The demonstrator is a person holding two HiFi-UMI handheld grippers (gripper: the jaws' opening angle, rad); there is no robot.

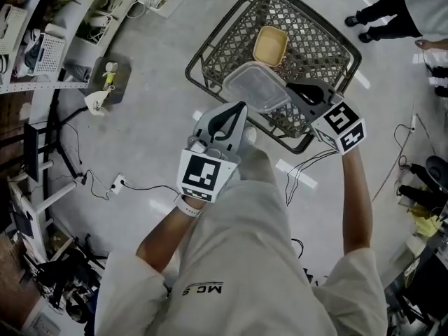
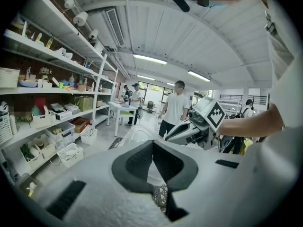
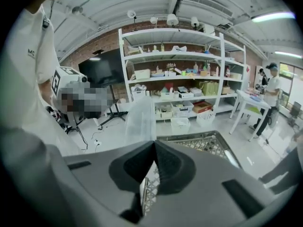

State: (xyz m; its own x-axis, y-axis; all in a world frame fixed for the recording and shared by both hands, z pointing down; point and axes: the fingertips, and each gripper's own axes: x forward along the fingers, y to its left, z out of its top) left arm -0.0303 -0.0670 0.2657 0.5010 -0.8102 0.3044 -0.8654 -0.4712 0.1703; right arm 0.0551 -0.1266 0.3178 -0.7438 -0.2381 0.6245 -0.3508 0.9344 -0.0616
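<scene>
While you hold the clear plastic container (image 1: 253,84) over the lattice basket (image 1: 222,24) on the floor (image 1: 154,138), each tool takes one side of it. The left gripper (image 1: 240,109) has its jaws pressed together on the near-left rim, and the right gripper (image 1: 291,89) has its jaws pinched on the right rim. That two-sided hold looks meant to keep the thin, flexible box from sagging or tipping. It sits over the basket's near part, apart from the tan food container (image 1: 270,45) lying farther in on the mesh. Count: two grippers, one clear container, one tan container, one basket. Shelving (image 3: 180,79) and a bystander (image 2: 175,108) fill the room beyond.
</scene>
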